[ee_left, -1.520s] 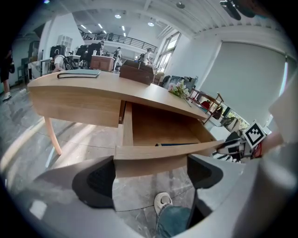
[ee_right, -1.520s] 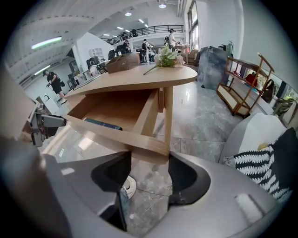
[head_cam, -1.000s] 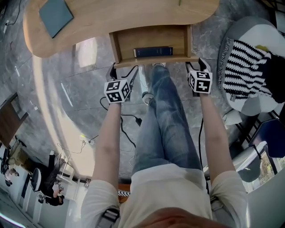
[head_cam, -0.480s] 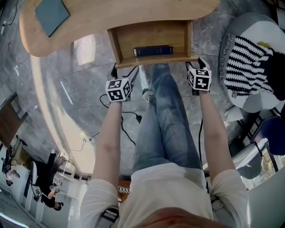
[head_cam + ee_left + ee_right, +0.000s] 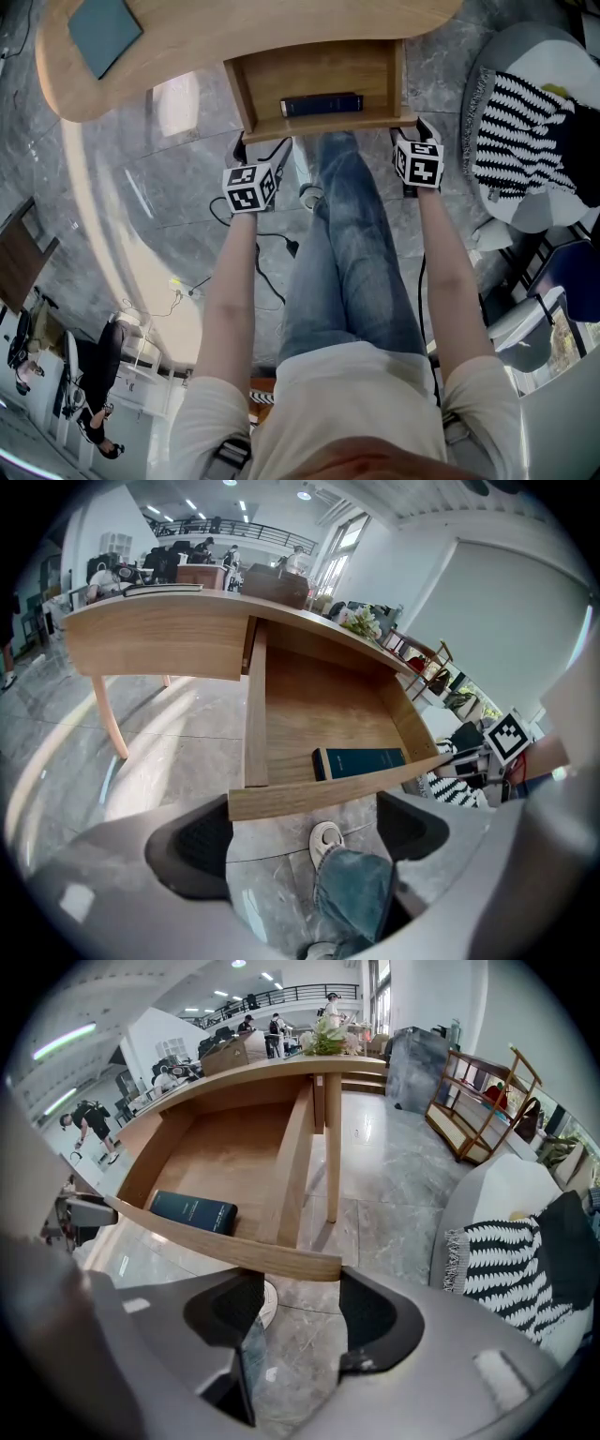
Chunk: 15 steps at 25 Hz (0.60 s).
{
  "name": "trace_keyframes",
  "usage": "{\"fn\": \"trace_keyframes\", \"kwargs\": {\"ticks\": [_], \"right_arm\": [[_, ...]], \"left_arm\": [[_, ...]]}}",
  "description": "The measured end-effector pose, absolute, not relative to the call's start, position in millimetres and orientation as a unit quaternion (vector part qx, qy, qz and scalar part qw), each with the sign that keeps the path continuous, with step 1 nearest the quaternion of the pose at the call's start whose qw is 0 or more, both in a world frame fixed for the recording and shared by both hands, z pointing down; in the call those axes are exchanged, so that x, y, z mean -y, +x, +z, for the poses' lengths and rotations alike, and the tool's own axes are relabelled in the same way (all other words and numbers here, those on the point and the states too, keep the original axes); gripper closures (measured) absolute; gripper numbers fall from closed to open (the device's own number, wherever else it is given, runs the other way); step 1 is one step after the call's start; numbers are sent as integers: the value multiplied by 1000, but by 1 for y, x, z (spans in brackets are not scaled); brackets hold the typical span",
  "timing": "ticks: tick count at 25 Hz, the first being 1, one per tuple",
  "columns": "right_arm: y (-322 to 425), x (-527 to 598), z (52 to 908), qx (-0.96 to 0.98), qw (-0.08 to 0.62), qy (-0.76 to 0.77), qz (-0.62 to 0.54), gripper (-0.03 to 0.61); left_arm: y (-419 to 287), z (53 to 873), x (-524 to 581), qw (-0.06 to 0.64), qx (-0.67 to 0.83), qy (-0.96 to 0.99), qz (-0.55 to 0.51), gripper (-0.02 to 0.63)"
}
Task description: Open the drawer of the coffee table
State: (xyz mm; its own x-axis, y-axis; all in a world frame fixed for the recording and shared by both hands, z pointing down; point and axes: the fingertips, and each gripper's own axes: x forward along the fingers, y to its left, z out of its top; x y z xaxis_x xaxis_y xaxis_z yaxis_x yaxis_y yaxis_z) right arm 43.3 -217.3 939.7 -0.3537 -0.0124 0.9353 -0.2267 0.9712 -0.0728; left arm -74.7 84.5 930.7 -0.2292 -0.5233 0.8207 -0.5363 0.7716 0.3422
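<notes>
The left gripper [image 5: 241, 150] at eleven o'clock and the right gripper [image 5: 411, 131] at one o'clock keep their jaws wide apart, clamping nothing. They sit at the front corners of the drawer [image 5: 319, 125], probably for an even pull. It stands pulled out at twelve o'clock from the coffee table [image 5: 234, 37], with a book [image 5: 322, 104] inside.

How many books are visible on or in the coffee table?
2. A dark blue book lies in the open drawer, near its front. A teal one, probably a book, lies on the table top. More may be hidden deeper in the drawer.
</notes>
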Motion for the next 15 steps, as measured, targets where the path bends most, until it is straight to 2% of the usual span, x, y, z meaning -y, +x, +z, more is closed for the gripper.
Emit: {"fn": "trace_keyframes", "kwargs": {"ticks": [10,12,15], "right_arm": [[48,217,923,823,553,97,85,351],[50,216,916,828,545,99,81,374],[52,212,898,841,527,97,73,460]], "left_arm": [[-78,912,-88,508,794,332,-14,124],[-79,901,-90,497,805,321,-29,126],[-77,881,-95,481,820,307,-46,206]]}}
